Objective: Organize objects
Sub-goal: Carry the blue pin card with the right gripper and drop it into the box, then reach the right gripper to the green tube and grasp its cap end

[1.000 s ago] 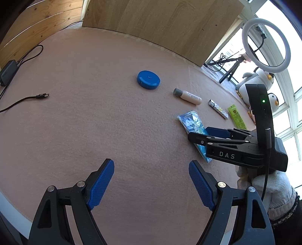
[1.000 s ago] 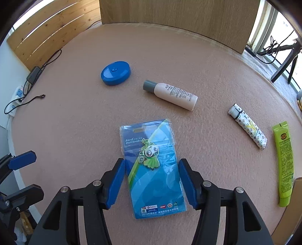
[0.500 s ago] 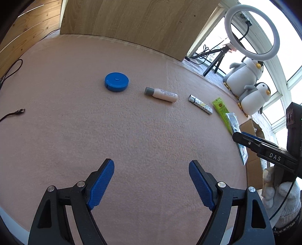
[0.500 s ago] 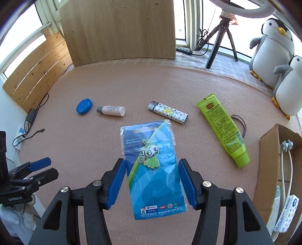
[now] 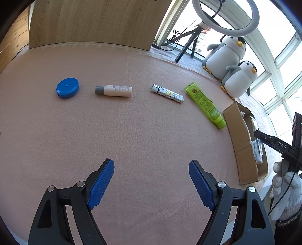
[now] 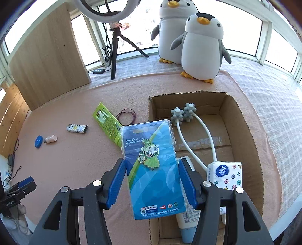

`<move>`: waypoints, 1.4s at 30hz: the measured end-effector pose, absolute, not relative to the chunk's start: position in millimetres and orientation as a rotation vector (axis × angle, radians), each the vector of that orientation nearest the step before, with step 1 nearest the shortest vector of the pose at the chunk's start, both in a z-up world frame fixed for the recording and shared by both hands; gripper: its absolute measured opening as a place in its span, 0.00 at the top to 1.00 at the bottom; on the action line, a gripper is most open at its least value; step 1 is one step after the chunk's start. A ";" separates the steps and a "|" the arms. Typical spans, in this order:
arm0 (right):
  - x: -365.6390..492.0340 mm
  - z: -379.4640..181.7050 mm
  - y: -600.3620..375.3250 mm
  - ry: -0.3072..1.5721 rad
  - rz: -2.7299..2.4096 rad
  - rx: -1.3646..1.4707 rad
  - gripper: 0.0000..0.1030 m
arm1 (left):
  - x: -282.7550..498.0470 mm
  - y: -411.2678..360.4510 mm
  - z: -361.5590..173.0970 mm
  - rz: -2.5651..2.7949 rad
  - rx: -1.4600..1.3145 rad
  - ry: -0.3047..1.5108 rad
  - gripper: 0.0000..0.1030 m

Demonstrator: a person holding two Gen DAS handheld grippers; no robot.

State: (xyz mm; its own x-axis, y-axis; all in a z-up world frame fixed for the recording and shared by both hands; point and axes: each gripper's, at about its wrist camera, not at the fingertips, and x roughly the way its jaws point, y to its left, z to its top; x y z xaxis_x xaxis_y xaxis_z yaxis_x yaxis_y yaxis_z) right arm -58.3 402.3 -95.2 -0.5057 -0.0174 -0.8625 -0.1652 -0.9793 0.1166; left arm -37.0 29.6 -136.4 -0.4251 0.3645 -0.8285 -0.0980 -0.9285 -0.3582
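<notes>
Two grippers — the right gripper (image 6: 152,181) clamps a blue pin-badge packet (image 6: 153,169) above the cardboard box (image 6: 245,132); the left gripper (image 5: 151,185) hangs spread wide, empty.

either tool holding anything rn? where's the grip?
Right tool holds the blue packet, clamped across its two long side edges, lower half. Left tool is open and holds nothing.

Two plush penguins (image 6: 202,47), ring light (image 5: 224,17) on black tripod (image 6: 115,47), wooden board (image 5: 90,22), pink felt table cover (image 5: 132,132), windows behind.
</notes>
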 end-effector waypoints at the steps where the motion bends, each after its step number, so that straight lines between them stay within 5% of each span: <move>1: -57.1 -96.4 407.1 0.292 2.631 -1.512 0.48 | -37.0 32.5 -136.2 2.410 -1.496 -0.369 0.18; 12: -50.7 -96.2 424.1 0.304 2.623 -1.477 0.39 | -35.8 47.3 -136.4 2.404 -1.493 -0.355 0.18; 33: -105.7 -86.3 349.6 0.341 2.853 -1.594 0.39 | -20.9 38.5 -139.4 2.430 -1.503 -0.368 0.18; 42: -156.9 -118.2 328.4 0.320 2.755 -1.731 0.52 | -10.1 7.2 -145.5 2.483 -1.539 -0.448 0.19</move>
